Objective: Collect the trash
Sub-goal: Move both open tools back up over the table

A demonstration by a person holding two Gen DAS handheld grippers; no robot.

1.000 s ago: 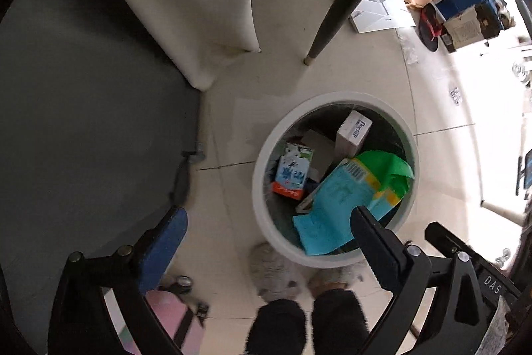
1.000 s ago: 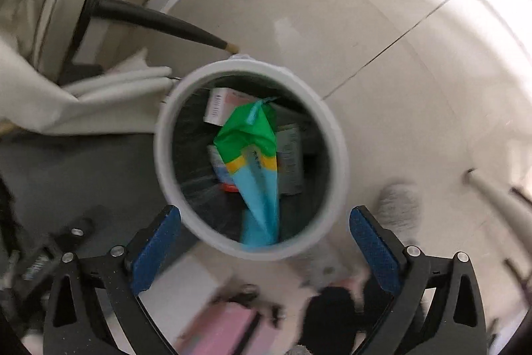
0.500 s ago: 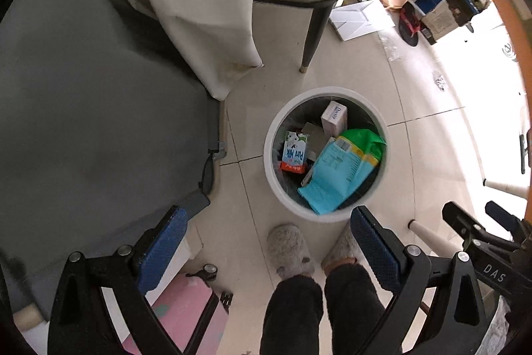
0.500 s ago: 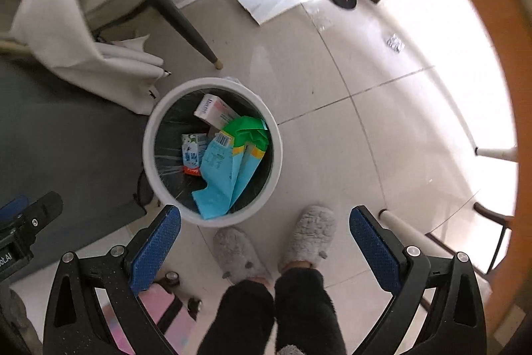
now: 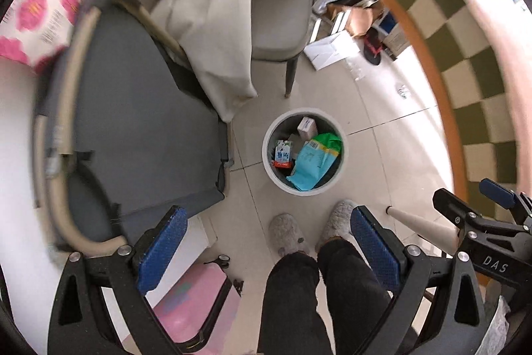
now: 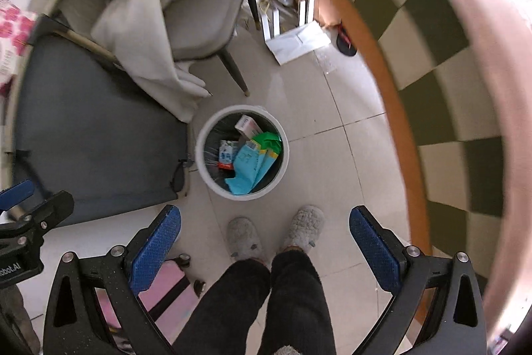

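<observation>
A round white trash bin (image 5: 270,169) stands on the tiled floor, far below both grippers; it also shows in the right wrist view (image 6: 203,169). In it lie a blue and green bag (image 5: 314,161) (image 6: 254,162), a small milk carton (image 5: 282,153) (image 6: 226,154) and a white box (image 5: 306,126) (image 6: 246,125). My left gripper (image 5: 269,247) is open and empty, high above the floor. My right gripper (image 6: 266,243) is open and empty too; its frame shows at the right of the left wrist view (image 5: 478,222).
A grey chair (image 5: 279,19) draped with a beige cloth (image 5: 219,49) stands behind the bin. A grey mat (image 5: 139,108) lies at the left. A checkered table edge (image 6: 432,62) curves at the right. The person's slippered feet (image 6: 276,235) stand before the bin. A pink suitcase (image 5: 193,305) is below.
Both grippers have risen far above the bin, which now looks small. The table edge, chair top and a pink-flowered pack have come into view. Both stay open.
</observation>
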